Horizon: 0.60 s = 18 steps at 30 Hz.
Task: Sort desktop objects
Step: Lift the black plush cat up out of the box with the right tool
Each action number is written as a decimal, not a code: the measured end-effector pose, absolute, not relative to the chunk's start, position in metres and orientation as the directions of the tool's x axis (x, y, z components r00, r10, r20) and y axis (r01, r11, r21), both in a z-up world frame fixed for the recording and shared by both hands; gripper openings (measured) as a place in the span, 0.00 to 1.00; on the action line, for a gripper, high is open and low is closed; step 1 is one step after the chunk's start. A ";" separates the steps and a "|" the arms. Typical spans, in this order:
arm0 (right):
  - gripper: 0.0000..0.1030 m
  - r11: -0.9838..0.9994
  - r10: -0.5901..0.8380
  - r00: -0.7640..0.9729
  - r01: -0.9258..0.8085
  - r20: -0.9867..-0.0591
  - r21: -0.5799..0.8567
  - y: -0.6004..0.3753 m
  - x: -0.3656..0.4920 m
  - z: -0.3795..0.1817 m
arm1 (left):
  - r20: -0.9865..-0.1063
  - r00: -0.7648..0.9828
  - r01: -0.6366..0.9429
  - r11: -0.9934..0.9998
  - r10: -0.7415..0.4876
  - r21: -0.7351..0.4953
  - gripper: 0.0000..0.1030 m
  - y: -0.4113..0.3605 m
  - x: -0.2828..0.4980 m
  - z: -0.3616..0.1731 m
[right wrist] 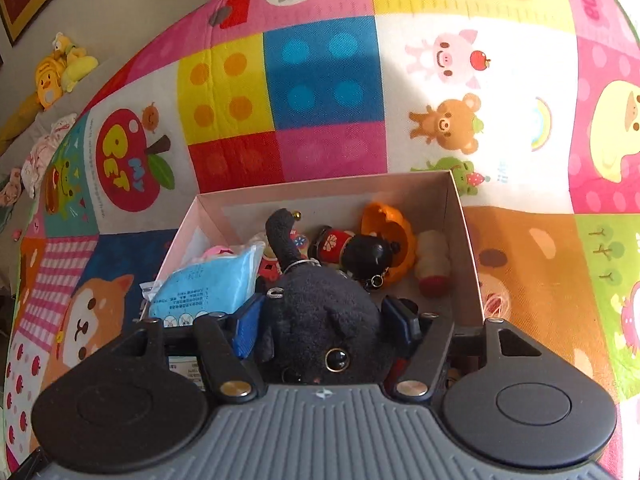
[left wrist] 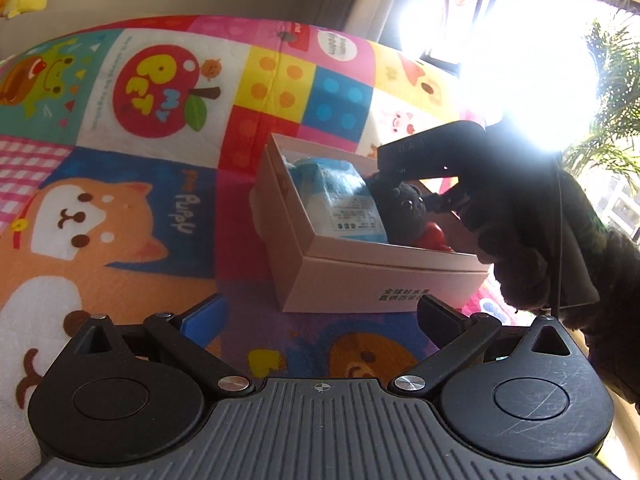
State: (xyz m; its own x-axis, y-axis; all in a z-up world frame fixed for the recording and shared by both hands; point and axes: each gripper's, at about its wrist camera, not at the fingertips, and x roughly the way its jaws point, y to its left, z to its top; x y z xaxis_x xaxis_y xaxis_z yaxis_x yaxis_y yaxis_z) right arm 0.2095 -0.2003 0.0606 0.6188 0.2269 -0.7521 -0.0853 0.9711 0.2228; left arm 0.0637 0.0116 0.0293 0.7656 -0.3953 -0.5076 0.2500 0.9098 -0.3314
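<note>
A pale cardboard box (left wrist: 360,276) stands on the colourful play mat; in the right wrist view its far wall (right wrist: 320,196) shows. Inside lie a blue packet (left wrist: 340,204) (right wrist: 204,288), a black plush cat (left wrist: 404,208) (right wrist: 320,320), a red-and-black doll (right wrist: 352,246), an orange toy (right wrist: 390,236) and a white-and-red roll (right wrist: 432,264). My right gripper (right wrist: 326,320) is over the box, its fingers on either side of the plush cat, touching it. It also shows in the left wrist view (left wrist: 416,164). My left gripper (left wrist: 320,316) is open and empty, in front of the box.
The play mat (left wrist: 160,120) covers the whole surface. Yellow plush toys (right wrist: 60,68) and clothes (right wrist: 40,152) lie on the floor beyond the mat's far left edge. A bright window and a plant (left wrist: 612,80) are at the right.
</note>
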 end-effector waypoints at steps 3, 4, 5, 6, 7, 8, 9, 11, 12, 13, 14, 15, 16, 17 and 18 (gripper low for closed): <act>0.67 0.970 0.240 0.612 -0.129 -0.754 0.204 -0.199 0.197 0.068 | -0.509 0.764 0.251 0.910 -0.396 -0.331 1.00 0.011 0.064 0.029; 0.67 0.973 0.233 0.627 -0.142 -0.743 0.184 -0.199 0.191 0.074 | -0.511 0.763 0.252 0.910 -0.396 -0.329 1.00 0.011 0.064 0.029; 0.67 0.975 0.224 0.647 -0.151 -0.729 0.166 -0.199 0.186 0.080 | -0.511 0.763 0.252 0.911 -0.395 -0.327 1.00 0.011 0.064 0.029; 0.67 0.976 0.216 0.669 -0.160 -0.711 0.146 -0.200 0.181 0.087 | -0.512 0.764 0.252 0.912 -0.393 -0.324 1.00 0.010 0.063 0.029; 0.66 0.977 0.210 0.687 -0.167 -0.695 0.129 -0.200 0.177 0.093 | -0.512 0.766 0.251 0.914 -0.389 -0.320 1.00 0.010 0.063 0.031; 0.66 0.978 0.203 0.707 -0.177 -0.677 0.108 -0.201 0.173 0.100 | -0.511 0.768 0.250 0.915 -0.387 -0.317 1.00 0.010 0.063 0.033; 0.66 0.977 0.205 0.719 -0.195 -0.664 0.091 -0.201 0.170 0.105 | -0.509 0.770 0.253 0.916 -0.386 -0.312 1.00 0.010 0.063 0.036; 0.66 0.974 0.201 0.726 -0.221 -0.658 0.054 -0.197 0.171 0.110 | -0.508 0.778 0.260 0.925 -0.370 -0.275 1.00 0.007 0.065 0.044; 0.66 0.973 0.189 0.718 -0.229 -0.670 0.028 -0.192 0.177 0.110 | -0.509 0.785 0.264 0.934 -0.354 -0.241 1.00 0.003 0.066 0.049; 0.66 0.972 0.180 0.705 -0.234 -0.686 0.014 -0.188 0.182 0.109 | -0.507 0.792 0.277 0.940 -0.342 -0.201 1.00 -0.001 0.068 0.055; 0.66 0.972 0.175 0.686 -0.237 -0.706 0.011 -0.185 0.189 0.105 | -0.502 0.798 0.292 0.943 -0.332 -0.159 1.00 -0.005 0.070 0.062; 0.66 0.972 0.175 0.668 -0.236 -0.724 0.018 -0.183 0.196 0.100 | -0.498 0.806 0.301 0.946 -0.321 -0.124 0.99 -0.009 0.073 0.068; 0.66 0.972 0.176 0.651 -0.235 -0.739 0.024 -0.182 0.202 0.096 | -0.492 0.812 0.307 0.947 -0.312 -0.093 0.99 -0.012 0.075 0.075; 0.66 0.970 0.183 0.621 -0.239 -0.762 0.038 -0.182 0.209 0.087 | -0.490 0.816 0.314 0.947 -0.307 -0.071 0.94 -0.015 0.077 0.079; 0.66 0.969 0.195 0.598 -0.239 -0.777 0.059 -0.182 0.215 0.079 | -0.491 0.819 0.320 0.947 -0.298 -0.042 0.83 -0.019 0.079 0.085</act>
State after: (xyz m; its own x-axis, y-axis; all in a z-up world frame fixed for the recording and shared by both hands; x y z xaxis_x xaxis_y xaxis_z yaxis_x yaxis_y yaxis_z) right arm 0.2149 -0.1821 0.0787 0.5980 0.1955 -0.7773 -0.2395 0.9691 0.0595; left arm 0.0792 -0.0187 0.0855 0.8185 -0.2984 -0.4909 0.3199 0.9465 -0.0420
